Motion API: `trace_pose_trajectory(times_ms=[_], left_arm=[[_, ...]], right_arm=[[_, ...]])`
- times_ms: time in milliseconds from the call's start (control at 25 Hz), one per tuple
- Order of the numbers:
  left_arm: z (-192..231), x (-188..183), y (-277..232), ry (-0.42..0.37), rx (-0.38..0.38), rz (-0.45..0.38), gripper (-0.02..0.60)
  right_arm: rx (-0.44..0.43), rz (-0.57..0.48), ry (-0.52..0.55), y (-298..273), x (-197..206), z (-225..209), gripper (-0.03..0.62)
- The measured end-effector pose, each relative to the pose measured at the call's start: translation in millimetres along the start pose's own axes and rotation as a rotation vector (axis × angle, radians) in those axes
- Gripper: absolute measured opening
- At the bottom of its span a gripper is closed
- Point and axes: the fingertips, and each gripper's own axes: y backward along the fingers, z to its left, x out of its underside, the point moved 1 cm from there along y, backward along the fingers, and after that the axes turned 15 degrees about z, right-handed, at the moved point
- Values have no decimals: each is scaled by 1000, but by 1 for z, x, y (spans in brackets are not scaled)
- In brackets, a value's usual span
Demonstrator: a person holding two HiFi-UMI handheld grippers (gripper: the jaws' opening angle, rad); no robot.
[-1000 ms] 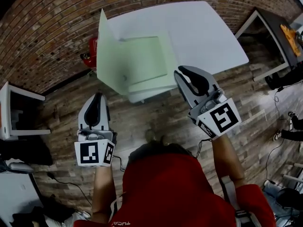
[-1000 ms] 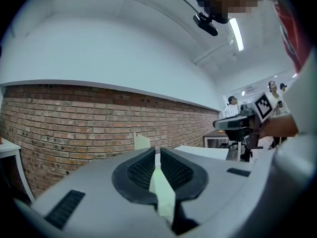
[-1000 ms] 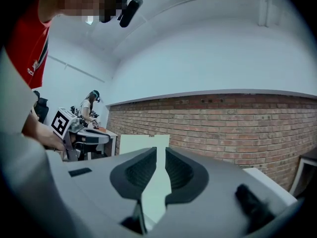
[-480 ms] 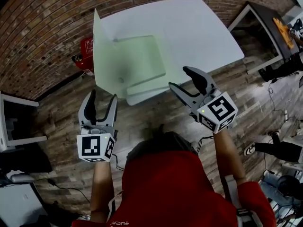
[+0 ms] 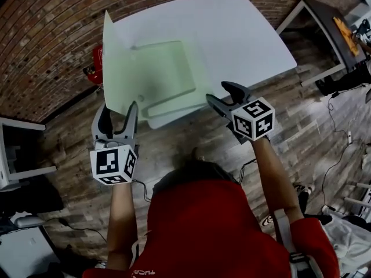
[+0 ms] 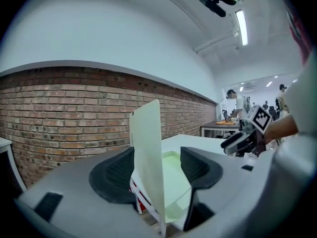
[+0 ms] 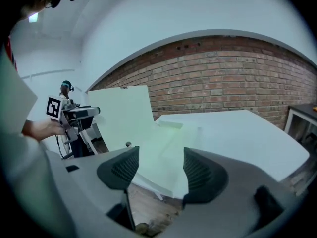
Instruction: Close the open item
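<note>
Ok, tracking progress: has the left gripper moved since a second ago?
Yes: the left gripper came forward to the white table; its opening jaws straddle the folder's raised cover, ungripped.

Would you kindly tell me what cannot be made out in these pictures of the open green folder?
Red object, head view: mostly hidden behind the upright cover; unidentifiable.
Folder tray, head view: pale on pale, contents unclear.
Orange items on the far desk, head view: too small, near the edge.
Background people, left gripper view: too small.
</note>
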Motion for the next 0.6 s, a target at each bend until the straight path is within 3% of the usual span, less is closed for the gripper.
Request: trace_pose_trajectory(times_ms=[240, 600], left_arm=[[-5, 5, -15, 8, -12, 23, 268], [-6, -4, -18, 10, -81, 0, 191]], right_arm=[[-29, 60, -70, -28, 20, -15, 255], [-84, 101, -140, -50, 36, -28, 255]])
